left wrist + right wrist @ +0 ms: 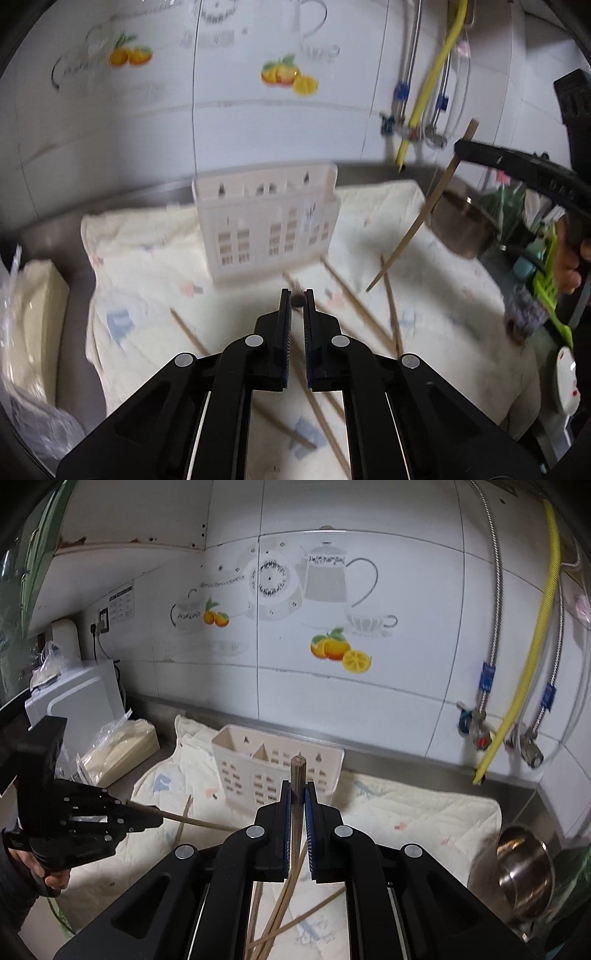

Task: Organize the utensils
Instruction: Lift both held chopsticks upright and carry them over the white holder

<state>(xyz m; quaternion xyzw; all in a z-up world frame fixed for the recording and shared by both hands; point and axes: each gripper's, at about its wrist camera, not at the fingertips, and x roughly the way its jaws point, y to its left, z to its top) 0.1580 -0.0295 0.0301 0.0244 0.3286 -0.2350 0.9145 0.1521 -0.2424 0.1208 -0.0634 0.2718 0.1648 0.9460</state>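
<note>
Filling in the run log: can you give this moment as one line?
right gripper: shut on chopstick, raised | left gripper: shut on chopstick | holder: on cloth

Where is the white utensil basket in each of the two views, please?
Left wrist: basket sits upper centre, on the cloth, beyond the left gripper.
Right wrist: basket sits centre, just behind the right gripper and its chopstick.
Shared landmark: the yellow hose on the wall.
</note>
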